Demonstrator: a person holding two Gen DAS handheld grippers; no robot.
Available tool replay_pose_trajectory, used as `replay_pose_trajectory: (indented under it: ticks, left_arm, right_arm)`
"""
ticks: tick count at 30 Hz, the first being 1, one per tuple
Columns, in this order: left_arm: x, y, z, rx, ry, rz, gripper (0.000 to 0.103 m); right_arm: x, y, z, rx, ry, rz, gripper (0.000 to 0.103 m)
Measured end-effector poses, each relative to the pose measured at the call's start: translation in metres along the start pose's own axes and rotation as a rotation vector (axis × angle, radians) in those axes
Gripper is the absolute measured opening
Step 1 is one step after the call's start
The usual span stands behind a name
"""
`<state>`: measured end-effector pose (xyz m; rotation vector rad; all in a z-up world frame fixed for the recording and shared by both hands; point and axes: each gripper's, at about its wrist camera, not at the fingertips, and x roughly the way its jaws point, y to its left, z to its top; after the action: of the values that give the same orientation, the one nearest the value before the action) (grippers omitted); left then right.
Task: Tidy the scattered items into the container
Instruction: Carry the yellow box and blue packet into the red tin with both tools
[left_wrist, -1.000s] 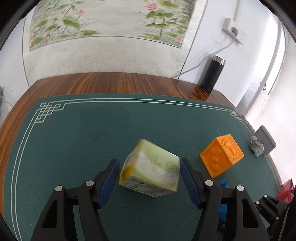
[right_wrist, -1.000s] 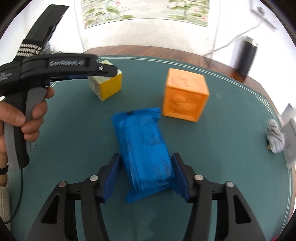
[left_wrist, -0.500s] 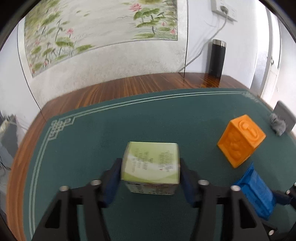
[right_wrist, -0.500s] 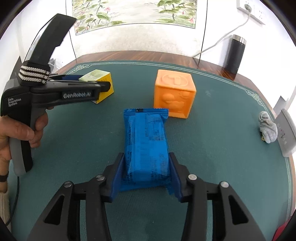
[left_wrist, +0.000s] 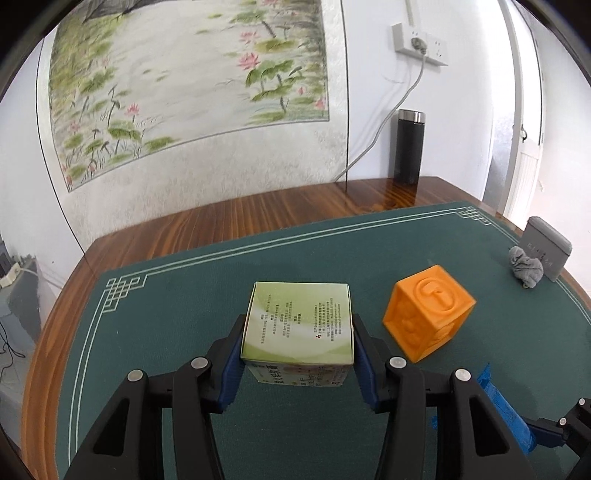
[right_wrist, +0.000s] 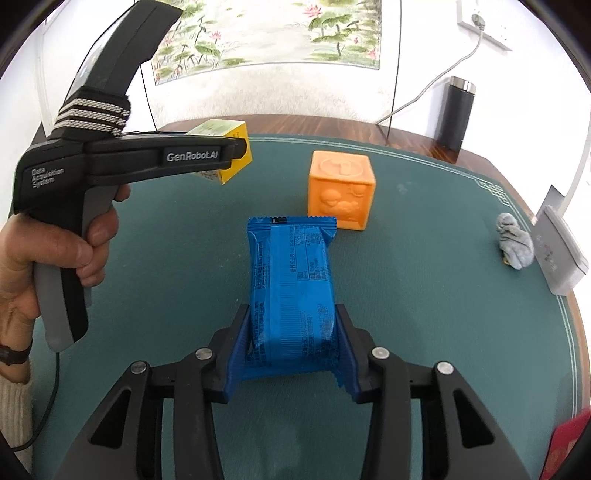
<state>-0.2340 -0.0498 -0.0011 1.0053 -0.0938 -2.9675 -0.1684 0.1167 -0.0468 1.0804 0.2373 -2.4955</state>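
A green and yellow carton is clamped between the blue pads of my left gripper and held off the green mat. In the right wrist view a hand holds that gripper at the left, the carton at its tip. My right gripper is shut on a blue snack packet, which points away from the camera. An orange embossed cube sits on the mat beyond both. No container is plainly recognisable.
A crumpled grey cloth lies at the mat's right edge against a flat grey case. A black flask stands on the wooden table at the back right. Something red shows at the lower right.
Both grippers closed on their items and rose: the tilted carton now sits level in the left jaws, and the blue packet has straightened in the right jaws. Both views tipped upward.
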Motion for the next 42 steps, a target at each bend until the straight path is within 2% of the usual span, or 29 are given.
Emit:
replay_pose_trajectory:
  ticks: [3,7,11,15,18,24,29,36,42]
  left_arm:
    - [-0.009,-0.005,0.004,-0.006,-0.015,-0.027,0.053]
    - [-0.022,-0.015,0.007,-0.021,-0.022,-0.100,0.053]
    - [-0.029,-0.039,-0.004,0.012,0.004,-0.137,0.053]
    - [-0.035,-0.063,-0.020,0.030,0.041,-0.107,0.053]
    - [-0.049,-0.080,-0.031,0.030,0.042,-0.042,0.053]
    - [-0.091,-0.092,-0.052,-0.072,0.012,0.041,0.053]
    - [-0.120,-0.109,-0.070,-0.100,-0.009,0.068,0.053]
    - [-0.151,-0.158,-0.078,-0.097,-0.028,0.006,0.053]
    - [-0.174,-0.211,-0.080,-0.064,-0.040,-0.077,0.053]
  right_arm:
    - [-0.017,-0.006,-0.005,0.025,-0.023,-0.006,0.047]
    - [-0.036,-0.017,-0.013,0.068,-0.046,-0.024,0.047]
    - [-0.040,-0.035,-0.021,0.149,-0.032,-0.033,0.047]
    - [-0.046,-0.047,-0.026,0.188,-0.025,-0.042,0.047]
    - [-0.057,-0.050,-0.020,0.174,-0.039,-0.057,0.047]
    - [-0.064,-0.066,-0.012,0.182,-0.027,-0.071,0.046]
    - [-0.087,-0.076,-0.031,0.198,-0.049,-0.056,0.047]
    - [-0.132,-0.098,-0.062,0.214,-0.103,-0.056,0.047]
    - [-0.176,-0.129,-0.085,0.238,-0.165,-0.076,0.047]
